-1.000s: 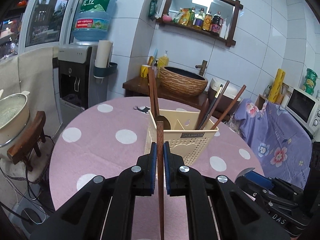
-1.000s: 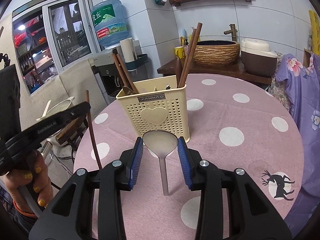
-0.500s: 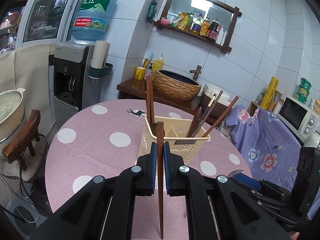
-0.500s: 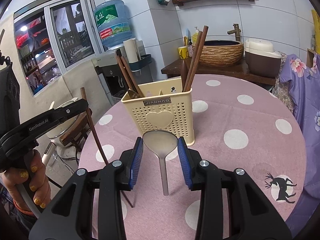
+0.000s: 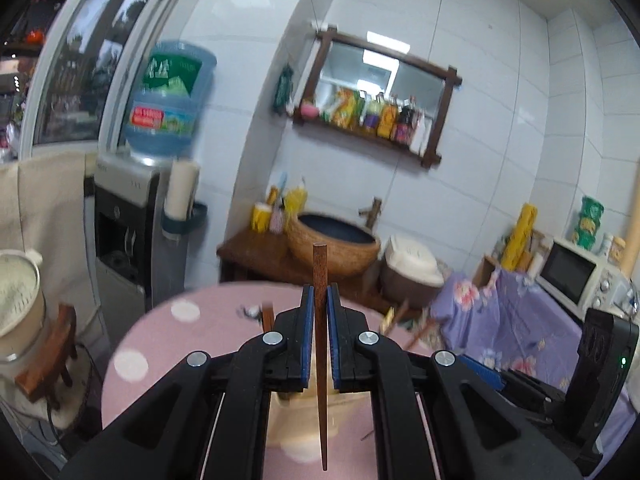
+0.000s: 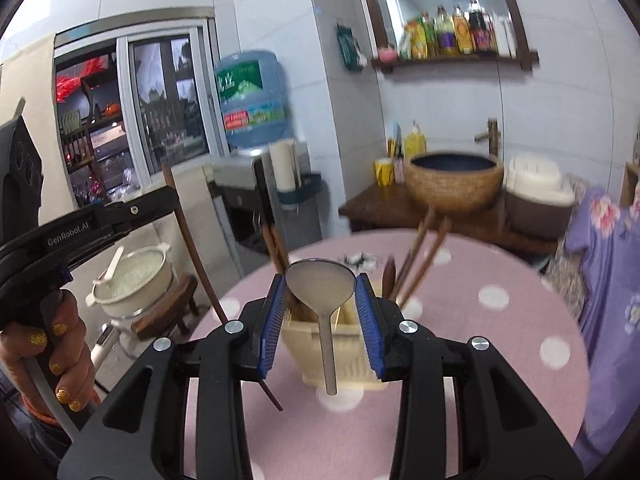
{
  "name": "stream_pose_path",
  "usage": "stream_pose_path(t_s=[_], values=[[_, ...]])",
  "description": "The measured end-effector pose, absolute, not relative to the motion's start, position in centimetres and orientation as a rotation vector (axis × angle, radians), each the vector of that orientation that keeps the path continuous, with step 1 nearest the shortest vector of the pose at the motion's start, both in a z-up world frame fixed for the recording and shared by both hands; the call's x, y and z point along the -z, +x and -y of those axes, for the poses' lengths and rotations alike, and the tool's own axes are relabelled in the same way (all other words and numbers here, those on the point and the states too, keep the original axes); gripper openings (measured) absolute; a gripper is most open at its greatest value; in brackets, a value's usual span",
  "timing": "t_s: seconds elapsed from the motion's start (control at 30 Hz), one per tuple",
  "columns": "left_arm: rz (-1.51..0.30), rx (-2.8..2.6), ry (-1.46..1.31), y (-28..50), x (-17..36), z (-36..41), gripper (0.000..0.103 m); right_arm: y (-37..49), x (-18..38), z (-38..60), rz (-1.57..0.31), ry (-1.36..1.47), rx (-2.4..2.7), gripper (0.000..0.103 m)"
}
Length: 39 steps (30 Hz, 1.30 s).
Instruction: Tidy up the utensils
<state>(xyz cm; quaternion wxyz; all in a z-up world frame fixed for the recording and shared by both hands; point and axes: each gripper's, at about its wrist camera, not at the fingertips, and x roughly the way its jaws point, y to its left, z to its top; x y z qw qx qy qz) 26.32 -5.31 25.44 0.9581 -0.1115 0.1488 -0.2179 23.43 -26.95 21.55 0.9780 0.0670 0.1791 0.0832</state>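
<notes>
My left gripper is shut on a dark wooden chopstick that stands upright, thick end up, thin tip hanging below. My right gripper is shut on the bowl of a metal spoon, its handle hanging down between the fingers. The cream plastic utensil basket stands on the pink polka-dot table just beyond and below the spoon, with several brown chopsticks leaning in it. The left gripper with its chopstick shows at the left of the right wrist view, held by a hand. In the left wrist view the basket is mostly hidden behind the fingers.
A water dispenser with its blue bottle stands beyond the table at the left. A woven basin and a rice cooker sit on a wooden counter behind. A pot on a stool is left of the table; a flowered purple cloth is right.
Both grippers have risen well above the table with the chopstick and the spoon held; the basket has dropped low in both views. The views are blurred by the motion.
</notes>
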Motion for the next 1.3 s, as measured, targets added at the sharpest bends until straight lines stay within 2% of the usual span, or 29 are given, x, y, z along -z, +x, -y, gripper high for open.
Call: stream_pose_path(t_s=[0.2,0.4,0.87,1.03,1.1,1.3], values=[[-0.222,0.367,-0.232,29.3,-27.8,7.1,0.008,27.1,-23.9,26.7,-0.299,0.114,-0.102,0.036],[-0.222,0.299,-0.194,31.8,-23.8,9.2,0.008,29.8,-20.2,26.2,-0.345,0.093,-0.063,0.036],[-0.390,0.314,-0.161,33.6,-16.3,10.2,0.008,31.4,-12.6,24.9,-0.460,0.052,-0.041,0.037],[-0.418,0.310,-0.146,34.0,-14.4,10.2,0.008,31.4,-11.1,24.9,-0.478,0.043,-0.029,0.037],[-0.412,0.305,-0.130,33.9,-14.1,10.2,0.008,31.6,-10.6,25.0,-0.491,0.043,-0.027,0.030],[-0.414,0.318,-0.146,33.6,-13.9,9.5,0.008,31.1,-10.0,25.1,-0.473,0.054,-0.023,0.030]])
